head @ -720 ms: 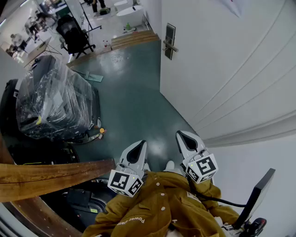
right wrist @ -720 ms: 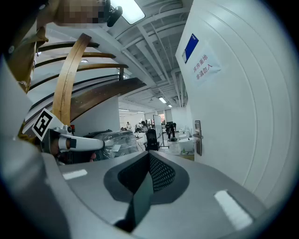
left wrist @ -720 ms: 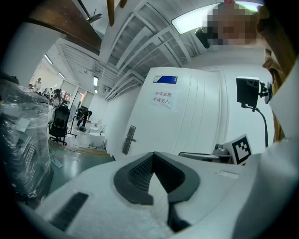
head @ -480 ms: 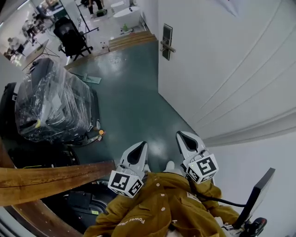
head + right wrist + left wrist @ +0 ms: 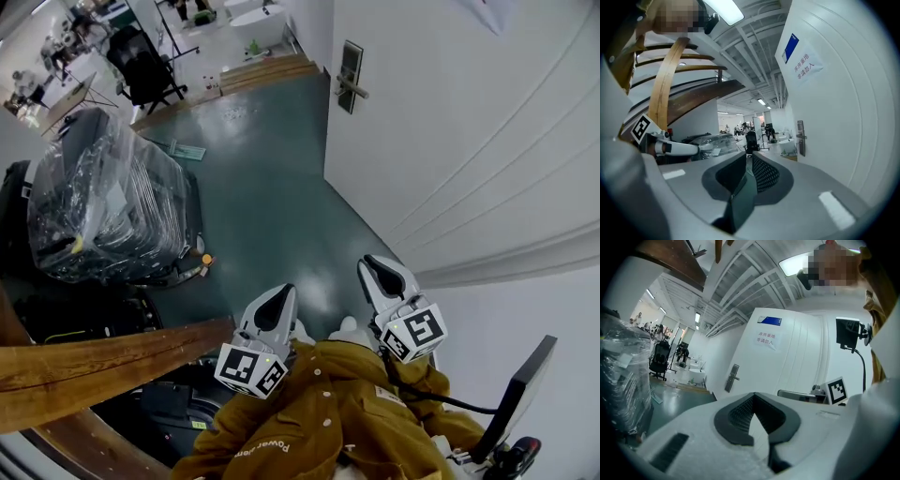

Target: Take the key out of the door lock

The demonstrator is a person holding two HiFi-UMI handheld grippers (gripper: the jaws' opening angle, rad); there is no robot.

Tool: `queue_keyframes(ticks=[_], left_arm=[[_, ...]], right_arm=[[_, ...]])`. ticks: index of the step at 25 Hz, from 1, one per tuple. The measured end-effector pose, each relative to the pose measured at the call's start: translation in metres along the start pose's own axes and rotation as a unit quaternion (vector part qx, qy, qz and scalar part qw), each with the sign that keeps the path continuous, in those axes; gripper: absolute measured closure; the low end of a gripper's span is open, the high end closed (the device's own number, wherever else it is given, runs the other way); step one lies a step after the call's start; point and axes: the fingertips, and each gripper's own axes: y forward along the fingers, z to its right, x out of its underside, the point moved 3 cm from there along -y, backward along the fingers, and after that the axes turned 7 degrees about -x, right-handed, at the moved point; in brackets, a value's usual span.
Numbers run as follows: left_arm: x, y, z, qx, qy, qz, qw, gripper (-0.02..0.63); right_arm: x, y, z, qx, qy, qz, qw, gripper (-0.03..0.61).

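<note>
The door lock (image 5: 351, 75), a dark plate with a lever handle, sits on the white door (image 5: 469, 141) far ahead across the floor. It also shows small in the left gripper view as the lock (image 5: 732, 378) and in the right gripper view as the lock (image 5: 801, 137). No key can be made out at this distance. My left gripper (image 5: 280, 293) is held close to the person's brown jacket, shut and empty (image 5: 754, 398). Beside it, my right gripper (image 5: 373, 265) points the same way, its jaws a narrow slit apart with nothing between them (image 5: 749, 158).
A plastic-wrapped black stack (image 5: 103, 206) stands on the left of the green floor (image 5: 272, 187). A curved wooden rail (image 5: 103, 361) crosses the lower left. An office chair (image 5: 141, 66) and people are in the far room. A monitor on an arm (image 5: 520, 398) is at the lower right.
The head view has swung a little, so the lock plate sits slightly further right. Both grippers stay in front of the jacket with their jaws unchanged.
</note>
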Motion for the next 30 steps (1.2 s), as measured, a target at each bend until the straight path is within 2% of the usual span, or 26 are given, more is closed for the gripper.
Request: queue_keyframes(ticks=[6,12,16,20,24,30], left_arm=[[0.002,-0.008,-0.050,-0.009,-0.013,-0.011,0.9998,0.612],[-0.001,0.019,-0.069,0.003,-0.024,-0.038,0.9990,0.612],[-0.010,0.063,-0.082,0.004,-0.025,-0.044,0.9987,0.612],[-0.022,0.133,-0.089,0.007,-0.017,-0.048,0.9987,0.612],[-0.049,0.206,-0.087,0.016,0.016,-0.060,0.9979,0.612],[-0.083,0.278,-0.082,0.000,0.029,-0.037,0.9989,0.612]], right_arm=[[0.014,0.022,0.003,0.063,0.019,-0.004,0.998,0.531],[0.014,0.044,0.022,0.082,0.019,-0.019,0.996,0.532],[0.007,0.069,0.061,0.089,-0.001,-0.018,0.996,0.532],[-0.008,0.098,0.119,0.074,-0.026,-0.006,0.997,0.532],[-0.042,0.126,0.177,0.058,-0.045,0.033,0.997,0.532],[-0.081,0.157,0.241,0.046,-0.076,0.040,0.995,0.522]])
